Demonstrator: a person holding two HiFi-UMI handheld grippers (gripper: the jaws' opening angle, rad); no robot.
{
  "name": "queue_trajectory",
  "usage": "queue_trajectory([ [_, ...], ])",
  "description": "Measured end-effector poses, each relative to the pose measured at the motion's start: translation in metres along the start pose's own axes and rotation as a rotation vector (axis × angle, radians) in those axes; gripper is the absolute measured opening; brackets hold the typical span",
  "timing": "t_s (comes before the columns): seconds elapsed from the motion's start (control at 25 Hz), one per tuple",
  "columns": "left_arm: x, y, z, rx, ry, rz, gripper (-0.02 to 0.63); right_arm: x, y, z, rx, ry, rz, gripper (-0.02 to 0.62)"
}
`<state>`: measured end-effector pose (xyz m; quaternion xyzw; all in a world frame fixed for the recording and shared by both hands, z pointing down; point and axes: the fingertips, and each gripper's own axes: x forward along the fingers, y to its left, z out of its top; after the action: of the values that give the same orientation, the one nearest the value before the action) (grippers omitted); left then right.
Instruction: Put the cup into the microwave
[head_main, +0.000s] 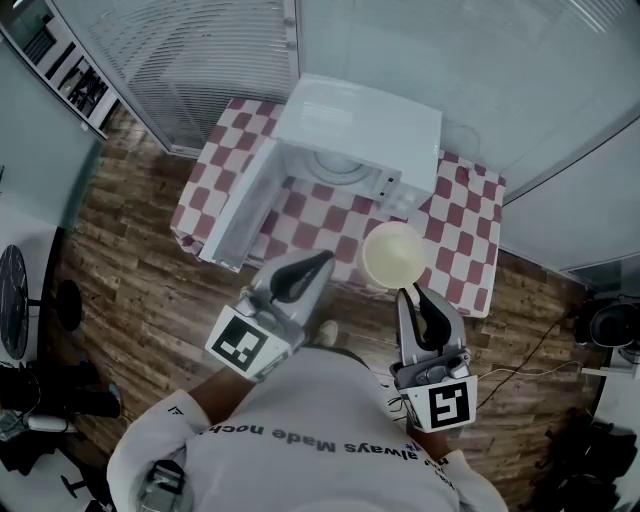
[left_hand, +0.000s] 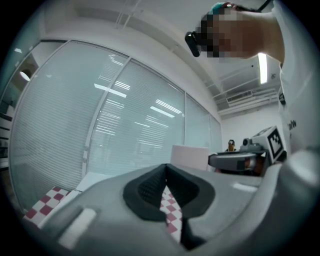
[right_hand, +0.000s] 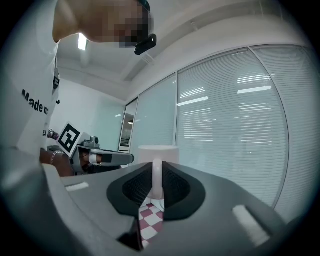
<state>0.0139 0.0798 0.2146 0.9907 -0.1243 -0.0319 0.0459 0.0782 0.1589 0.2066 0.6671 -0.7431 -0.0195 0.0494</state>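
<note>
**Cup held in the right claw, in front of the open microwave**

In the head view the white microwave (head_main: 372, 122) sits at upper centre of the frame on a table with a red-and-white checked cloth (head_main: 462, 222). Its door (head_main: 243, 208) is swung open toward the left, and the round turntable (head_main: 341, 167) shows inside the cavity.

The pale cup (head_main: 393, 255) is at the middle of the frame, below and a little right of the opening, over the near edge of the table. The right gripper (head_main: 409, 294) holds it. The right gripper view shows the two dark pads closed narrow on a thin white upright part of the cup, with the cup body rising just beyond them.

The left gripper (head_main: 319, 262) is left of the cup and apart from it, below the door. The left gripper view shows its jaws pressed together with nothing between them, only checked cloth beyond.
</note>
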Motion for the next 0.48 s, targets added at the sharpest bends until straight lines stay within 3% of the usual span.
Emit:
queue_trajectory([
  [0.48,0.01,0.048,-0.004,-0.011,0.013,0.035,0.005,0.048,-0.007,-0.003,0.016,0.007,0.032,0.043],
])
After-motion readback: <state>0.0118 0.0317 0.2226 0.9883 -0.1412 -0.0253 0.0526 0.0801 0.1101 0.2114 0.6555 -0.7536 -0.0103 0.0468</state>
